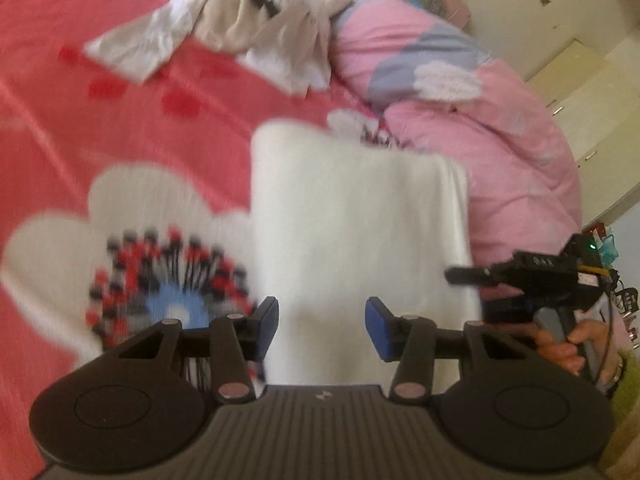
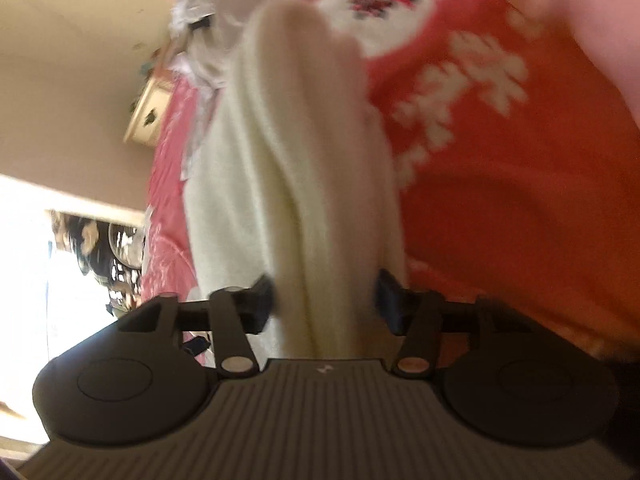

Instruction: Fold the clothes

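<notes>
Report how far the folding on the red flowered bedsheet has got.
Done: the cream knitted garment already lies as a neat rectangle on the red flowered bedsheet.
In hand: nothing gripped. The left claw stands open over its near edge, and the right claw stands open astride a fold of it, pads apart.
Left: the crumpled heap of white and beige clothes behind it looks untouched.

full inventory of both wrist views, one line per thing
white garment: 1, cream-white, folded on the bedsheet, ahead of both grippers
clothes pile: 1, grey, beige and white, far end of bed
bedsheet: 1, red with white flowers, under everything
quilt: 1, pink with blue patches, bunched beside the garment
cabinet: 1, cream, by the wall
left gripper: 1, black with blue pads, open
right gripper: 1, black, open, garment between fingers
hand: 1, holding right gripper
</notes>
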The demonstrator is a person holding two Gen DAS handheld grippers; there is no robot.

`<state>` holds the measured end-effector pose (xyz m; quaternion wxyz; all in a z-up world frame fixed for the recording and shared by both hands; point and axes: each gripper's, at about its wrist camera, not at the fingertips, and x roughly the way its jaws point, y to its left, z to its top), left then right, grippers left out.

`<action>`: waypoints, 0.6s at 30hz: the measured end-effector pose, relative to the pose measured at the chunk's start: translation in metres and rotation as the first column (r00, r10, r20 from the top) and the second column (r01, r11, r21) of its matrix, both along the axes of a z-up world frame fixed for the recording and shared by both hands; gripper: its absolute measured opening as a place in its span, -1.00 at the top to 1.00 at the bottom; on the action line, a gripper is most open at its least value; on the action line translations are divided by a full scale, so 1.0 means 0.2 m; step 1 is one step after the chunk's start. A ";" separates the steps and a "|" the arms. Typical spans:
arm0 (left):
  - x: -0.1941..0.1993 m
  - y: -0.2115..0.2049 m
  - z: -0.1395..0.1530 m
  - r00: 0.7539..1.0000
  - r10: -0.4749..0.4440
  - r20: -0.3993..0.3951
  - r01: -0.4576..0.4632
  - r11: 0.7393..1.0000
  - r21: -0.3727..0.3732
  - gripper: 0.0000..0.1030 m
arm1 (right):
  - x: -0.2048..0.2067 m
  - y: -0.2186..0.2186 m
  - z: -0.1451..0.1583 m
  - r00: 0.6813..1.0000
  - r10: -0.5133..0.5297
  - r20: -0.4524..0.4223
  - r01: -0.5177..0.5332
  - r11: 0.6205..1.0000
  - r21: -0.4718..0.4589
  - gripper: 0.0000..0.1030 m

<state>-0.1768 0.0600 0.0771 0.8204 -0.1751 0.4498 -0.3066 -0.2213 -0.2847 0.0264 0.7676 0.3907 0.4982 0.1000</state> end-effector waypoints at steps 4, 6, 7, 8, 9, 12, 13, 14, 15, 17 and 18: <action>0.09 -0.12 0.07 0.989 -0.015 0.144 0.015 1.000 0.004 0.05 | -0.03 -0.01 0.27 0.986 0.015 0.163 0.020 0.978 -0.209 -0.06; 0.12 -0.20 0.09 0.979 -0.025 0.202 0.021 1.000 0.023 0.05 | -0.01 0.05 0.42 0.951 0.069 0.302 0.037 0.943 -0.331 -0.02; 0.14 -0.23 0.09 0.974 -0.028 0.225 0.022 0.999 0.029 0.04 | 0.01 0.10 0.47 0.928 0.114 0.356 0.035 0.922 -0.387 0.03; 0.17 -0.28 0.08 0.969 -0.027 0.245 0.019 0.999 0.035 0.05 | 0.04 0.17 0.49 0.904 0.170 0.391 0.021 0.898 -0.439 0.10; 0.20 -0.32 0.06 0.967 -0.020 0.255 0.009 0.999 0.046 0.05 | 0.07 0.23 0.51 0.878 0.227 0.422 0.011 0.871 -0.491 0.15; 0.26 -0.37 -0.04 0.976 0.002 0.220 -0.019 0.997 0.075 0.04 | 0.22 0.29 0.37 0.885 0.283 0.370 0.005 0.788 -0.615 0.39; 0.27 -0.37 -0.08 0.981 0.009 0.196 -0.021 0.998 0.058 0.04 | 0.28 0.30 0.30 0.893 0.292 0.343 0.003 0.758 -0.652 0.55; 0.28 -0.36 -0.12 0.985 0.016 0.172 -0.024 0.999 0.040 0.04 | 0.32 0.28 0.25 0.903 0.282 0.323 0.001 0.751 -0.660 0.58; 0.29 -0.36 -0.13 0.987 0.022 0.159 -0.027 0.999 0.029 0.04 | 0.35 0.24 0.19 0.916 0.255 0.310 0.003 0.768 -0.640 0.58; 0.28 -0.33 -0.12 0.987 0.024 0.159 -0.027 0.999 0.022 0.05 | 0.38 0.17 0.14 0.933 0.212 0.291 0.006 0.798 -0.602 0.59; 0.28 -0.33 -0.09 0.984 0.021 0.177 -0.025 0.999 0.020 0.05 | 0.38 0.16 0.18 0.932 0.209 0.295 0.006 0.808 -0.589 0.59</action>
